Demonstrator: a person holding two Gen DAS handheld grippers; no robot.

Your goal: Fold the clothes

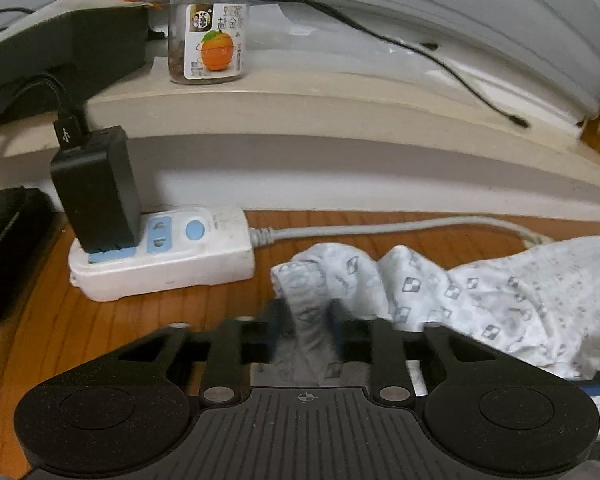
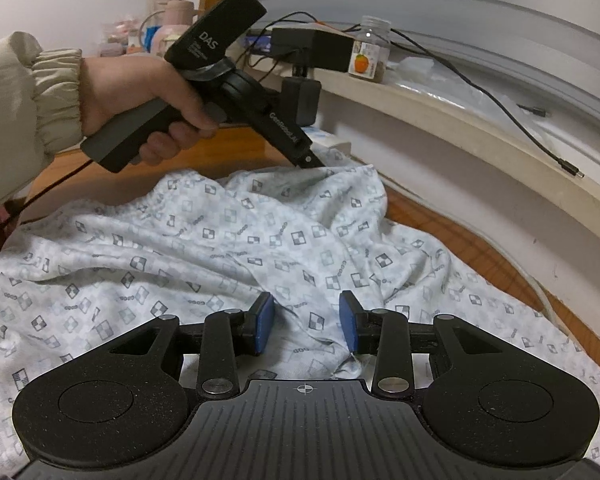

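The left gripper's (image 2: 312,168) black body read "DAS" near its top and "GenRobot.AI" along its lower arm. A USB trident sign marked the plug (image 1: 67,133) in the black charger (image 1: 96,192). The glass jar's (image 1: 208,28) label showed Chinese characters, too blurred to read surely.

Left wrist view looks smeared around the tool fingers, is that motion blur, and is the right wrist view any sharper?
Left wrist view: fingers and the pinched cloth between them are smeared, while the power strip and jar stay crisp, so likely motion blur. Right wrist view: blue pads and the print are sharp; fisheye bends the ledge in both.
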